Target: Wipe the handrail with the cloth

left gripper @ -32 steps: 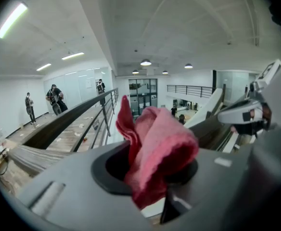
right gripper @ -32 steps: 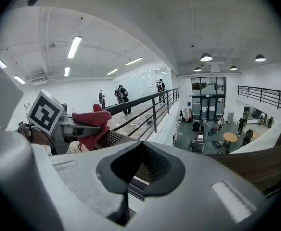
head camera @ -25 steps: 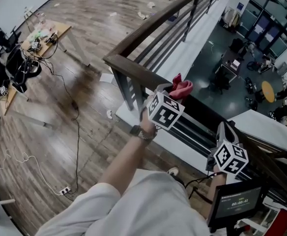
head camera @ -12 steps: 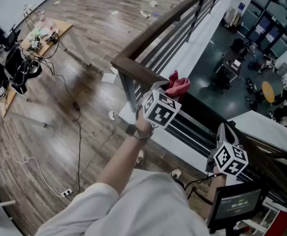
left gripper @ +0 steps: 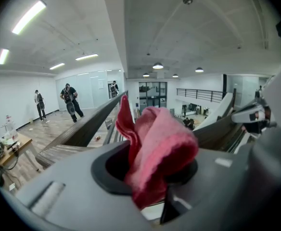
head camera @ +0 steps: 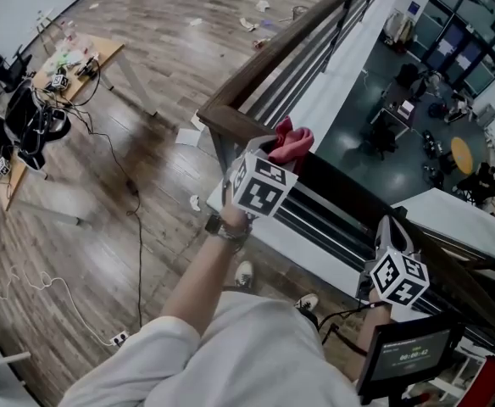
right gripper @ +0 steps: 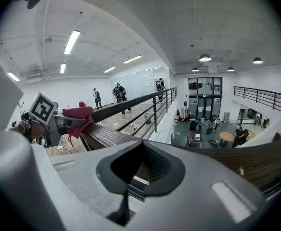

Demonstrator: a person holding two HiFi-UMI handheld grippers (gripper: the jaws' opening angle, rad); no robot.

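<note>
So, desk [head camera: 78,62]: far left on the wood floor, cluttered, with cables hanging off it.
Floor cable [head camera: 137,253]: thin and dark, runs down the planks to a power strip near the bottom edge.
Handrail [head camera: 269,58]: dark wood with metal bars under it. It runs from top centre down to a corner near mid-frame, then goes on toward the lower right.
Left gripper [head camera: 280,153]: on an outstretched arm at the rail corner, jaws pinching the cloth.
Cloth [head camera: 291,141]: pink-red and bunched, sticking up out of the left jaws [left gripper: 155,143]. It sits just right of the corner. From the right gripper view it lies against the rail top [right gripper: 78,115].
Right gripper [head camera: 392,227]: low right beside the lower stretch of rail, well apart from the cloth. Jaws pressed together [right gripper: 127,196] with nothing in them.
Screen [head camera: 408,354]: bottom right, lit digits too small to read.
Lower floor [head camera: 400,100]: beyond the rail at upper right, with dark furniture and small figures.
</note>
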